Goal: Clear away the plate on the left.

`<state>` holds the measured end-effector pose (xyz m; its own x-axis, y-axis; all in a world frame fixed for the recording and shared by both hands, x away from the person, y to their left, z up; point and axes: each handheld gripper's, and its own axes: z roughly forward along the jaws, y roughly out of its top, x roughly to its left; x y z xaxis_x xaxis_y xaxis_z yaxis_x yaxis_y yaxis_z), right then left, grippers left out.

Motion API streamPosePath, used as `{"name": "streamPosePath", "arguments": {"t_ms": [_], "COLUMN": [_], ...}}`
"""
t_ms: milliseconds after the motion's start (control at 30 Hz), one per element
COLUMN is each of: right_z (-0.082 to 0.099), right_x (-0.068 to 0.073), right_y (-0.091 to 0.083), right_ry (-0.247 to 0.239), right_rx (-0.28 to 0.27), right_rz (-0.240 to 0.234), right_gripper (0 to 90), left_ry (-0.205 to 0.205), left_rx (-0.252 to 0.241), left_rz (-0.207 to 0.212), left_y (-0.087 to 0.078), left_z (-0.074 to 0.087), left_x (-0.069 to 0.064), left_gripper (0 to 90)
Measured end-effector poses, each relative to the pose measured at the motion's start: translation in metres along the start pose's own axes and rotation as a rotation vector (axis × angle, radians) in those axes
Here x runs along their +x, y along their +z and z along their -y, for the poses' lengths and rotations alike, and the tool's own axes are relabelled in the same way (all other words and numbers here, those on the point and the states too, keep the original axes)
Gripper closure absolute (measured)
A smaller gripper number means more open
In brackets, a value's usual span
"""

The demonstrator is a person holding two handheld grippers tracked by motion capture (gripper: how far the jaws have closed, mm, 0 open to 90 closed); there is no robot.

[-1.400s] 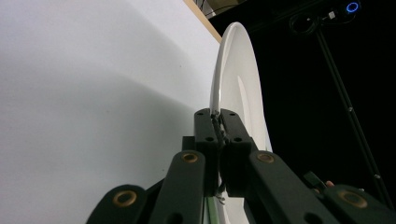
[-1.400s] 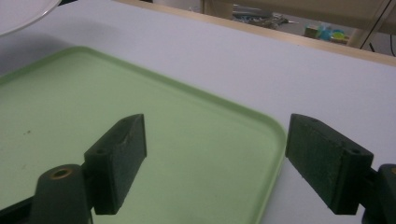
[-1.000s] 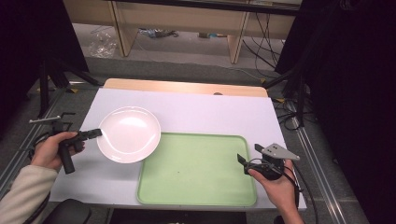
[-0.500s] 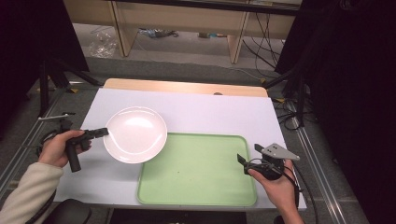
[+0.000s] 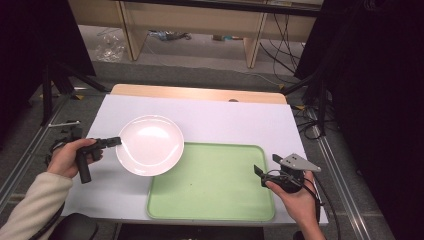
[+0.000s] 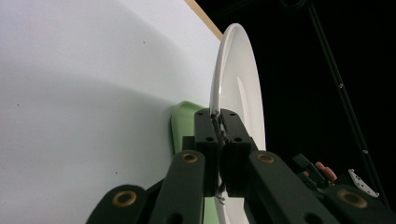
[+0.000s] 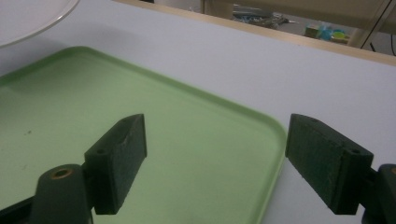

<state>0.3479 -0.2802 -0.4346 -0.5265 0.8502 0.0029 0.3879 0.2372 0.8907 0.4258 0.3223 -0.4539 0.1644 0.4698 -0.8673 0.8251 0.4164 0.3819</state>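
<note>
Left gripper (image 5: pixel 116 142) clamps plate (image 5: pixel 150 145) by rim, so plate hangs flat above tray (image 5: pixel 215 195) corner, likely to set there. Right gripper (image 5: pixel 267 167) open, waits beside tray.

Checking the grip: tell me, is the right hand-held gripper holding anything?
No, the right hand-held gripper stands open above the green tray, empty.

A green tray (image 5: pixel 215 187) lies flat on the white tabletop (image 5: pixel 240 122), at its near edge and toward the right. Beyond the tabletop's far edge runs a strip of bare wood (image 5: pixel 200 93) (light tan). Past that strip stands a wooden shelf unit (image 5: pixel 195 20), with black cables (image 5: pixel 285 37) trailing over the floor beside it
</note>
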Motion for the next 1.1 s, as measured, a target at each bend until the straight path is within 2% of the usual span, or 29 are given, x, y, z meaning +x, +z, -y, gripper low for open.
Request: {"name": "streamPosePath", "arguments": {"t_ms": [200,233,267,1100], "right_z": [0.0,0.0,0.0,0.0], "right_x": [0.0,0.0,0.0,0.0], "right_y": [-0.001,0.0,0.0,0.0], "right_ry": [0.006,0.001,0.0,0.0], "right_rx": [0.007,0.002,0.001,0.001], "right_rz": [-0.004,-0.001,-0.004,-0.001], "right_gripper": [21.4,21.4,21.4,21.4], "left_ry": [0.015,0.014,-0.014,-0.003], "left_rx": [0.013,0.013,0.02,0.055], "left_rz": [0.004,0.004,-0.01,0.018], "left_y": [0.004,0.005,0.006,0.025], "left_z": [0.001,0.001,0.001,0.005], "left_x": [-0.001,-0.002,-0.004,-0.015], "left_gripper": [86.6,86.6,86.6,86.6]}}
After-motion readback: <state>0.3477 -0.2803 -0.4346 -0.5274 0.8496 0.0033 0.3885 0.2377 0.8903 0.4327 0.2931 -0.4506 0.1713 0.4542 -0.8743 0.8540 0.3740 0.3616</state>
